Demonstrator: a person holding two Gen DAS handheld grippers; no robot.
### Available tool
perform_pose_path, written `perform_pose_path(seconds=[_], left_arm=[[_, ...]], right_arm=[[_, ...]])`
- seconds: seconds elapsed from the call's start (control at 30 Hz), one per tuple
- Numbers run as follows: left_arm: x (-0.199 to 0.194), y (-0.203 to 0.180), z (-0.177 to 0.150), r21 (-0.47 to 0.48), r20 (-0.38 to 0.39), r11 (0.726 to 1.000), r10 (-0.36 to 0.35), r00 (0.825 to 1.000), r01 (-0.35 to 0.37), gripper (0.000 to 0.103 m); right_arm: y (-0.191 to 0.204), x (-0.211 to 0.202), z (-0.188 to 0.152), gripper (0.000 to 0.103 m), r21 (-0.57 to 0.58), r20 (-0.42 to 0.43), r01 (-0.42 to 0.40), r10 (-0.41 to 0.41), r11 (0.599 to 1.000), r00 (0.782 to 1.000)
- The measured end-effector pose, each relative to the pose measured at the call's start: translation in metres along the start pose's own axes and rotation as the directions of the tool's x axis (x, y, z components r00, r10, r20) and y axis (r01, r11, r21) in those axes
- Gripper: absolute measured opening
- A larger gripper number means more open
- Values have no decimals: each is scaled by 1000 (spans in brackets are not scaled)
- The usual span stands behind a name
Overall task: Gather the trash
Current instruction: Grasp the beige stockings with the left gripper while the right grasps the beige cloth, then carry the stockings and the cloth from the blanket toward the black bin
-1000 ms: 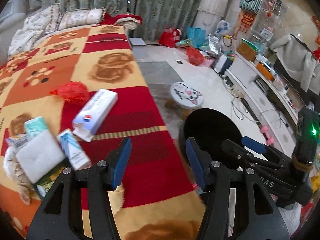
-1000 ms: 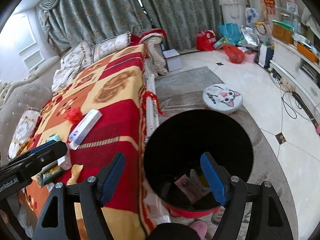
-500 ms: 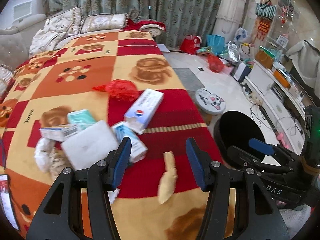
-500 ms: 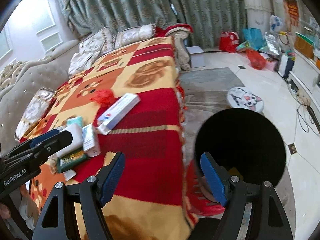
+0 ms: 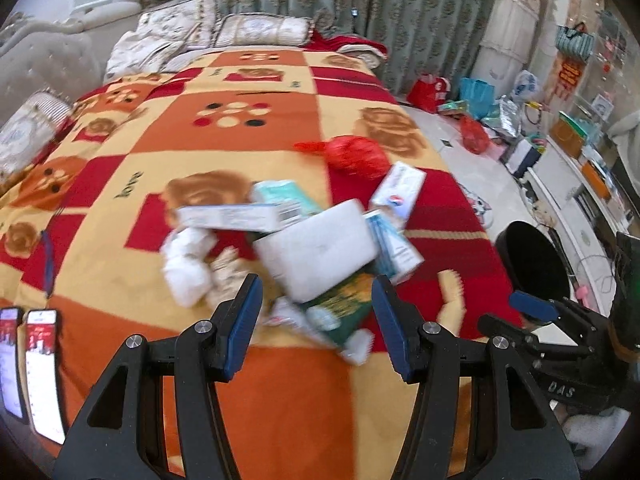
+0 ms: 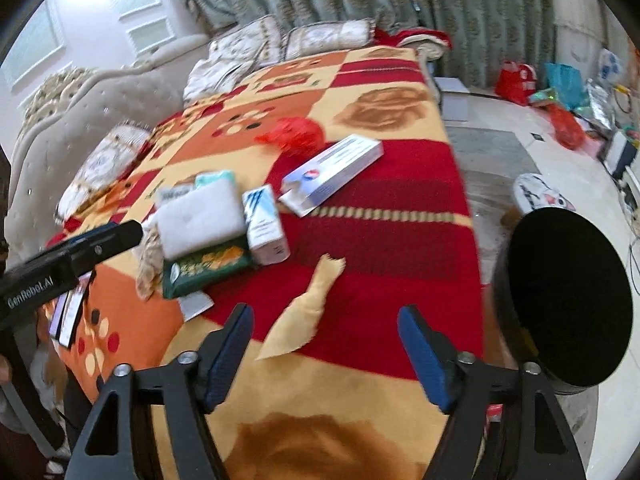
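Note:
A heap of trash lies on the orange and red blanket (image 5: 240,128): a white pad (image 5: 316,248), a green packet (image 5: 340,308), a small blue-and-white box (image 5: 394,246), a long white box (image 5: 398,194), a red crumpled bag (image 5: 356,154) and crumpled tissue (image 5: 188,264). My left gripper (image 5: 316,292) hovers open just in front of the white pad and green packet, gripping nothing. My right gripper (image 6: 324,316) is open with its jaws closing; a yellow scrap (image 6: 308,312) lies on the blanket below them, untouched. The black bin (image 6: 568,300) stands on the floor beside the bed, to the right.
Two phones (image 5: 40,368) lie at the blanket's near left edge. Pillows (image 5: 260,30) sit at the bed's far end. A cat-face stool (image 6: 544,196) and red bags (image 6: 564,128) stand on the floor beyond the bin. The bed edge drops off on the right.
Both views have swung left, from the bin over to the bed. The trash heap now sits ahead of my left gripper and the yellow scrap under my right one, whose jaws have narrowed.

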State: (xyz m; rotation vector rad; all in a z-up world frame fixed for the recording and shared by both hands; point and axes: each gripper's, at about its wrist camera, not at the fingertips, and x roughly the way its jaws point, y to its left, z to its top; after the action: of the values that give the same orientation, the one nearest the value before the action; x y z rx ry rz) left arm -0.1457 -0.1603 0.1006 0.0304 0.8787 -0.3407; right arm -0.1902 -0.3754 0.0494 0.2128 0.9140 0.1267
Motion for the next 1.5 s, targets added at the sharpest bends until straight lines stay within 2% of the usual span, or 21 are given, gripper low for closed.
perform_pose_path(seconds=[0.2, 0.27, 0.4, 0.8, 0.83, 0.9, 0.97, 1.07, 1.23, 1.5], left_arm=[[3, 40, -13, -49, -32, 998, 33, 999, -35, 55], [7, 50, -16, -70, -46, 997, 32, 998, -35, 55], [22, 69, -21, -138, -81, 990, 20, 997, -31, 55], [63, 68, -13, -188, -99, 982, -14, 995, -5, 54], [64, 69, -12, -191, -97, 982, -16, 995, -3, 53], [67, 67, -12, -182, -95, 983, -13, 995, -4, 37], [68, 67, -12, -176, -102, 984, -12, 995, -6, 31], [68, 67, -14, -172, -102, 985, -10, 995, -7, 25], [54, 67, -15, -185, -102, 982, -43, 994, 24, 23], [15, 51, -9, -139, -46, 988, -72, 996, 65, 23]], right_arm=[[8, 23, -2, 58, -4, -36, -15, 15, 1000, 999], [9, 28, -3, 53, -10, -44, -20, 19, 1000, 999], [11, 35, -4, 51, -16, -54, -28, 27, 999, 998], [11, 47, -1, 51, -27, -61, -30, 29, 999, 998], [12, 48, -2, 51, -30, -62, -27, 25, 999, 998], [13, 51, -2, 49, -40, -65, -22, 19, 999, 998], [14, 50, -1, 39, -48, -56, -23, 20, 999, 998], [15, 53, -1, 31, -60, -61, -30, 27, 998, 998], [20, 47, -1, 23, -84, -45, -43, 39, 996, 998], [25, 29, 5, 23, -94, -9, -68, 68, 993, 998]])
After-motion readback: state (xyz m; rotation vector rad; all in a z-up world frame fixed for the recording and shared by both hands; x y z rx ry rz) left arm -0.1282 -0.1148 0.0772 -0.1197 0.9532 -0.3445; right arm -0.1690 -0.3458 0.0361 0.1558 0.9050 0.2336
